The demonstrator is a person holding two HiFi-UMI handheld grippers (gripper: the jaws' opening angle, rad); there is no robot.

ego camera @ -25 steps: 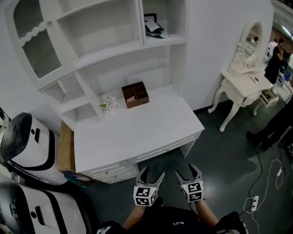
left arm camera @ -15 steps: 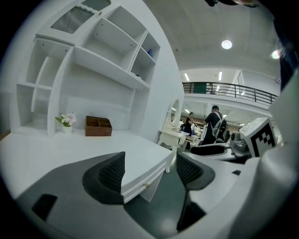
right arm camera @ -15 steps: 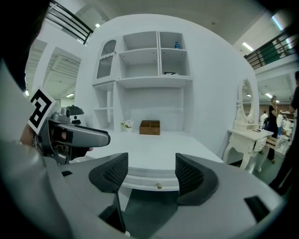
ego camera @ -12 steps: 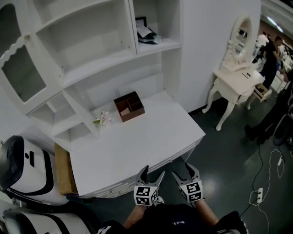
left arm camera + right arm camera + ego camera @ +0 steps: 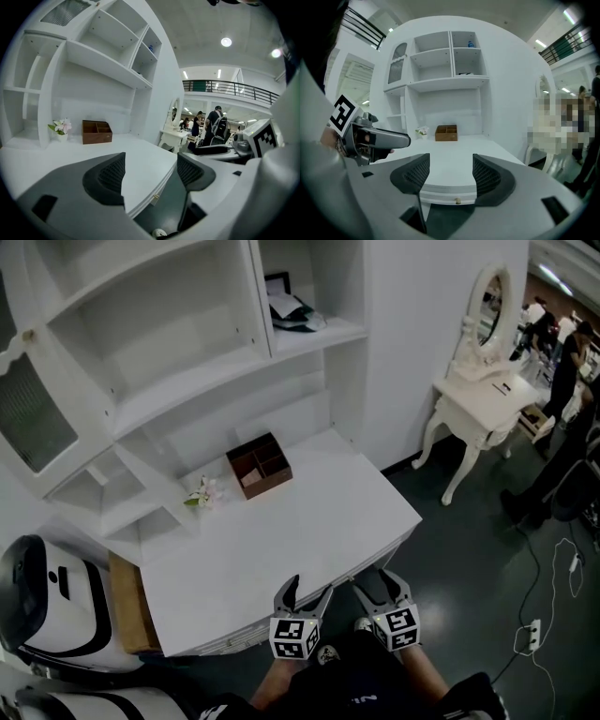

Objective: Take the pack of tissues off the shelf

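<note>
On the white hutch's upper right shelf (image 5: pixel 323 334) lies a white and dark green pack (image 5: pixel 292 313), which looks like the tissues, with a small black frame (image 5: pixel 277 283) behind it. The right gripper view shows it as a dark sliver (image 5: pixel 464 73). Both grippers hang low at the front edge of the white desk (image 5: pixel 309 521), far below that shelf. My left gripper (image 5: pixel 310 585) (image 5: pixel 151 169) is open with nothing between its fingers. My right gripper (image 5: pixel 378 583) (image 5: pixel 451 171) is open too; its jaws are closing slightly on nothing.
A brown wooden organiser box (image 5: pixel 259 463) and a small flower pot (image 5: pixel 202 493) stand at the back of the desk. A white dressing table with a mirror (image 5: pixel 483 399) stands to the right, with people beyond it. White and black machines (image 5: pixel 47 601) are at the left, cables and a power strip (image 5: pixel 525 638) on the floor.
The desk and hutch have come closer and shifted left in the head view. Both grippers now reach the desk's front edge, side by side, still holding nothing.
</note>
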